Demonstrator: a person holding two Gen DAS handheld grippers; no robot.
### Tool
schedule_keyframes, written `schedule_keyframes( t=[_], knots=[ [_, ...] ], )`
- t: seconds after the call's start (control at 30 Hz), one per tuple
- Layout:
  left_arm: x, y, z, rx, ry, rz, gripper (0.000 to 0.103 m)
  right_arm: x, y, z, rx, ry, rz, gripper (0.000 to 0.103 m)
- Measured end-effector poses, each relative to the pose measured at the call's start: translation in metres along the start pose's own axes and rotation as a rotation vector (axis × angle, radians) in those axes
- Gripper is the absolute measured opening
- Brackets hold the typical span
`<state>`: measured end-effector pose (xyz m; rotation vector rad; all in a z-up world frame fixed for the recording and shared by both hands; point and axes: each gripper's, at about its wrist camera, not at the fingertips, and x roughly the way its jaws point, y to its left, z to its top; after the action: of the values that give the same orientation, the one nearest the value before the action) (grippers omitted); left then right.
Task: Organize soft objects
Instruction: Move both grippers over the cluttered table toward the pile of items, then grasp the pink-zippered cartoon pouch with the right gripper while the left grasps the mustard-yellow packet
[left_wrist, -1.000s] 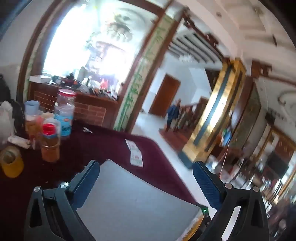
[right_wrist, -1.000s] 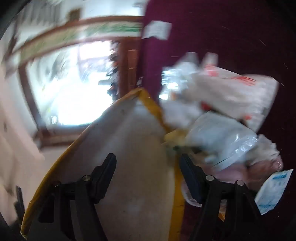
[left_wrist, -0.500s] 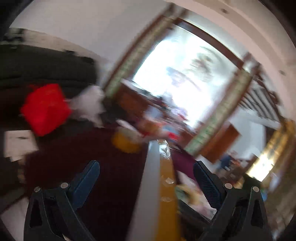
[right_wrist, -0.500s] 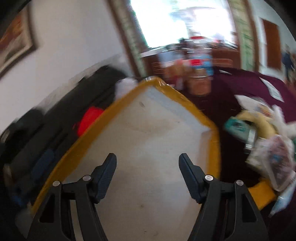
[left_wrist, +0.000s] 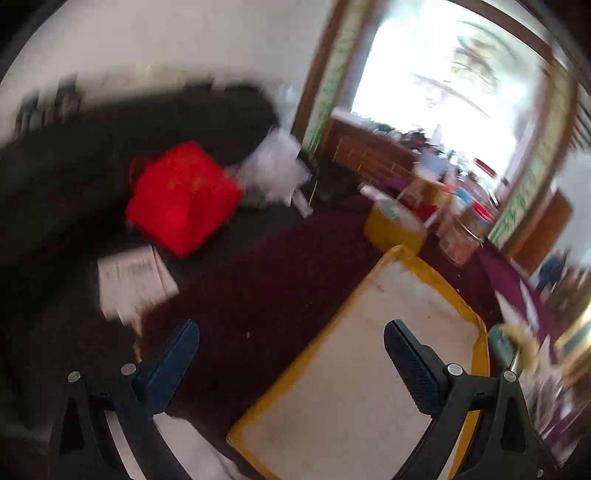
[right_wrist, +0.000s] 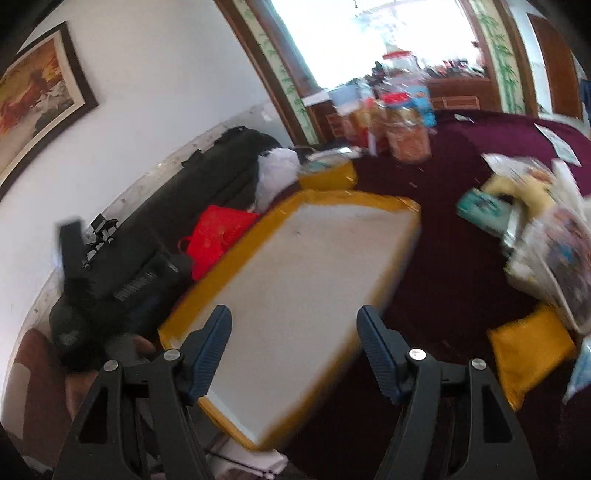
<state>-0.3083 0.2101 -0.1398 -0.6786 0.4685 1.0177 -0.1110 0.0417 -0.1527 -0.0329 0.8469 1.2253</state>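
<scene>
On the maroon worktop (right_wrist: 454, 266), the yellow-rimmed tray (right_wrist: 306, 280) lies empty in front of both of your tools, with the left tool (left_wrist: 291, 354) and right tool (right_wrist: 293, 347) each spread wide and pinching nothing. The soft objects (right_wrist: 546, 229), a blurred heap of plastic packets and a yellow plush piece, sit on the cloth to the right of the tray, apart from it, so the step in hand looks like staging the tray before loading. Next, you likely need to swing the right tool toward the heap and close gently on one packet.
</scene>
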Motion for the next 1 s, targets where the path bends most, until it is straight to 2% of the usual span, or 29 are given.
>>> schedule_keyframes(
  t=[0.07, 0.17, 0.23, 0.27, 0.33, 0.43, 0.5, 0.6, 0.73, 0.83, 0.9, 1.0],
  knots=[
    [-0.022, -0.021, -0.003, 0.094, -0.057, 0.033, 0.102, -0.017, -0.016, -0.008, 0.031, 0.014, -0.024, 0.07],
    [-0.067, -0.062, -0.013, 0.257, -0.217, 0.104, 0.102, -0.045, -0.042, -0.021, 0.078, 0.023, -0.04, 0.07],
    [-0.086, -0.087, -0.018, 0.333, -0.231, 0.093, 0.102, -0.067, -0.057, -0.025, 0.115, 0.032, -0.026, 0.07],
    [-0.094, -0.099, -0.02, 0.366, -0.218, 0.071, 0.102, -0.079, -0.062, -0.027, 0.124, 0.022, -0.021, 0.07],
    [-0.104, -0.123, -0.023, 0.431, -0.155, -0.028, 0.102, -0.097, -0.072, -0.031, 0.124, -0.004, -0.024, 0.07],
    [-0.096, -0.15, -0.037, 0.49, -0.002, -0.192, 0.102, -0.112, -0.086, -0.031, 0.132, -0.023, -0.054, 0.07],
    [-0.084, -0.166, -0.051, 0.514, 0.106, -0.236, 0.102, -0.124, -0.096, -0.028, 0.129, -0.046, -0.074, 0.07],
    [-0.067, -0.179, -0.06, 0.517, 0.21, -0.291, 0.102, -0.136, -0.107, -0.026, 0.098, -0.086, -0.117, 0.07],
    [-0.055, -0.189, -0.068, 0.561, 0.255, -0.3, 0.102, -0.139, -0.124, -0.002, 0.047, -0.097, -0.204, 0.071],
    [-0.046, -0.198, -0.087, 0.595, 0.256, -0.32, 0.102, -0.127, -0.13, 0.02, -0.043, -0.073, -0.252, 0.079],
    [-0.048, -0.198, -0.107, 0.614, 0.229, -0.336, 0.102, -0.106, -0.145, 0.034, -0.074, -0.02, -0.274, 0.079],
    [-0.044, -0.195, -0.111, 0.621, 0.233, -0.338, 0.102, -0.078, -0.166, 0.046, -0.081, 0.056, -0.3, 0.079]
  ],
)
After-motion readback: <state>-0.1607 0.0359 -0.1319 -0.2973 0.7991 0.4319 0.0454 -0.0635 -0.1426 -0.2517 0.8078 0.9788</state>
